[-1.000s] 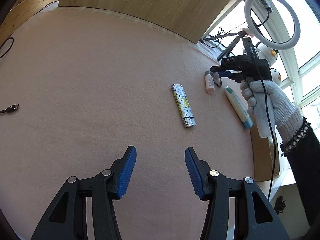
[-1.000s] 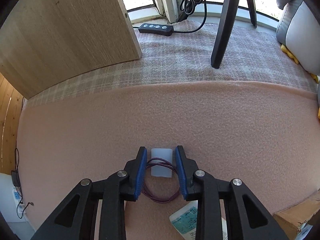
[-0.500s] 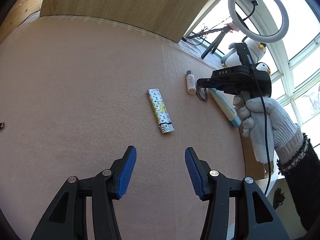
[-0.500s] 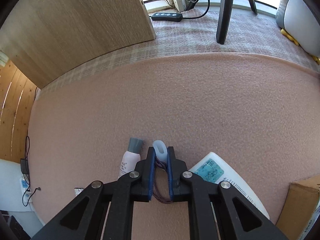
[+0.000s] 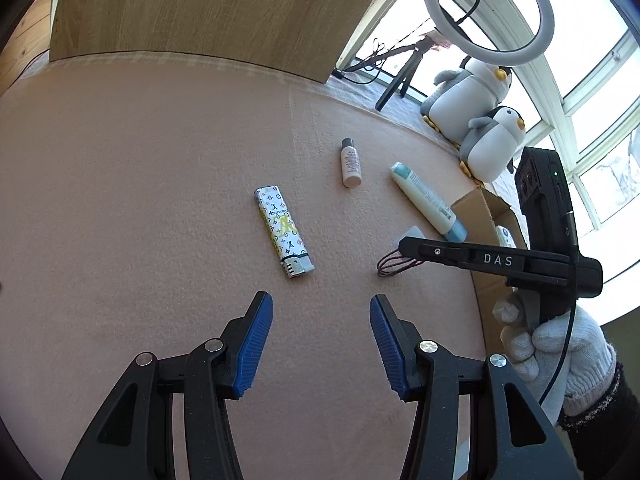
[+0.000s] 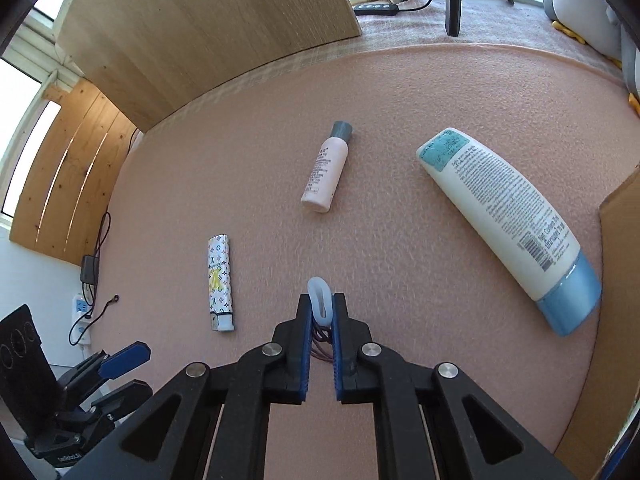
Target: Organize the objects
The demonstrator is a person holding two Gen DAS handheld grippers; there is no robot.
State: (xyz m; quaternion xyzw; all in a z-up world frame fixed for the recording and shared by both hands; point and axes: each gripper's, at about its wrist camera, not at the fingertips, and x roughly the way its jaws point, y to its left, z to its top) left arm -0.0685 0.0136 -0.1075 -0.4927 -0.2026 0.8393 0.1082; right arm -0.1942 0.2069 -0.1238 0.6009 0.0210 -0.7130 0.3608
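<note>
Right wrist view: right hand-held gripper [image 6: 321, 322] pinches a translucent soft cap with purple cord loops [image 6: 320, 304], lifted above the pink felt counter [image 6: 400, 96]. Left hand-held gripper [image 5: 321, 344] hangs spread, empty. Patterned lighter [image 6: 219, 282], pink bottle [image 6: 326, 170] and white-blue tube [image 6: 508, 224] all lie lengthwise away, unsorted; cardboard box [image 5: 480, 216] waits.

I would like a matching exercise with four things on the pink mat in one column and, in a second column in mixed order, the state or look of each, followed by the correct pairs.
Things:
1. lighter
2. small bottle
3. large tube
4. hair ties

States:
A. lies flat, light blue cap
B. pinched in the shut right gripper
C. lies flat, grey cap
D. lies flat, printed pattern, nearest the open left gripper

Pairs: 1-D, 2-C, 3-A, 4-B
</note>
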